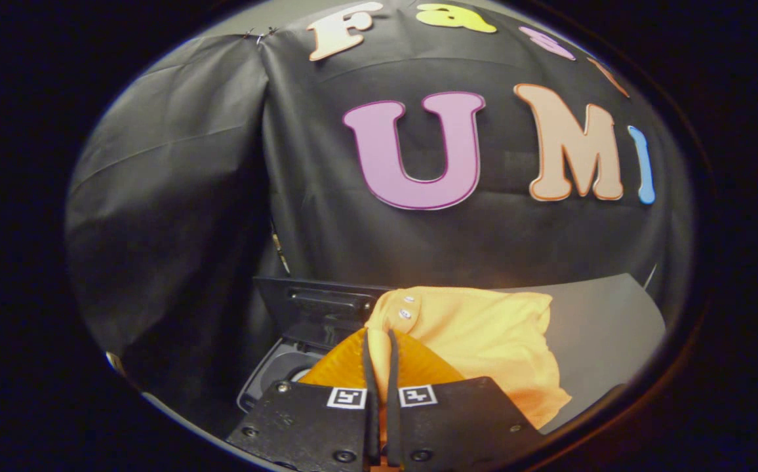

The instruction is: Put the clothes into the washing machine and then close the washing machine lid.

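A yellow-orange garment (484,334) with small white buttons near its collar hangs from my gripper (379,342). The two fingers stand almost together, and a thin strip of the cloth shows pinched between them. The rest of the cloth spreads ahead of the fingers and to their right, over the grey tabletop. Below and left of the fingers is the washing machine (273,380), a small dark box. Its lid (317,305) is raised at the back and part of the round opening shows beneath. The garment hides the machine's right side.
A grey tabletop (605,328) stretches to the right beyond the garment. Black cloth walls (176,216) close in behind and to the left of the machine.
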`<control>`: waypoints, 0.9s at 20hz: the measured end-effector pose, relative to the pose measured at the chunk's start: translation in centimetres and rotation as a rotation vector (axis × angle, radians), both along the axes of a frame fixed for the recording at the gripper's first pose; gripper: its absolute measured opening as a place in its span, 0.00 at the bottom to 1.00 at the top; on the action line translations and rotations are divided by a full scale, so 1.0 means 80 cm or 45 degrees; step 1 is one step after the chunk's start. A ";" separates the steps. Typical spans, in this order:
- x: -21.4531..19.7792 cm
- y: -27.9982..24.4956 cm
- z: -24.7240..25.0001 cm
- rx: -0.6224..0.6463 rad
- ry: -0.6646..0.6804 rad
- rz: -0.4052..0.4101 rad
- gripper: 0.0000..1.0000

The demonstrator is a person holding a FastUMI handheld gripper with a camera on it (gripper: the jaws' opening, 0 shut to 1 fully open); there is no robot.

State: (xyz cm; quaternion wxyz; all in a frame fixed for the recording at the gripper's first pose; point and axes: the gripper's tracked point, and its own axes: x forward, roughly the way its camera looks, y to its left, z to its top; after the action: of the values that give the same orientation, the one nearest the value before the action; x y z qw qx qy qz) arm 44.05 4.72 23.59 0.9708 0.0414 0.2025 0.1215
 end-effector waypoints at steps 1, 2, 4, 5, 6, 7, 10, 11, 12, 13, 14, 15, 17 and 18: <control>0.005 0.013 -0.003 -0.006 0.003 0.023 0.04; 0.010 0.030 -0.003 -0.002 0.005 0.047 0.04; 0.019 0.059 -0.007 0.025 0.009 0.087 0.04; 0.022 0.072 -0.010 0.036 0.015 0.102 0.04; 0.026 0.089 -0.015 0.039 0.024 0.120 0.04; 0.030 0.098 -0.020 0.034 0.028 0.128 0.04; 0.040 0.127 -0.048 0.025 0.058 0.166 0.04; 0.042 0.138 -0.055 0.043 0.067 0.180 0.04; 0.043 0.149 -0.063 0.061 0.079 0.193 0.04; 0.044 0.157 -0.069 0.073 0.092 0.207 0.04; 0.044 0.165 -0.078 0.080 0.100 0.217 0.04; 0.045 0.170 -0.088 0.077 0.110 0.225 0.04; 0.052 0.178 -0.104 0.052 0.128 0.225 0.04; 0.053 0.179 -0.113 0.037 0.131 0.222 0.05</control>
State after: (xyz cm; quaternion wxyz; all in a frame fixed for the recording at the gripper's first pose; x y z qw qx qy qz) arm 48.32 19.04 14.56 0.9441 0.0439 0.2532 0.2063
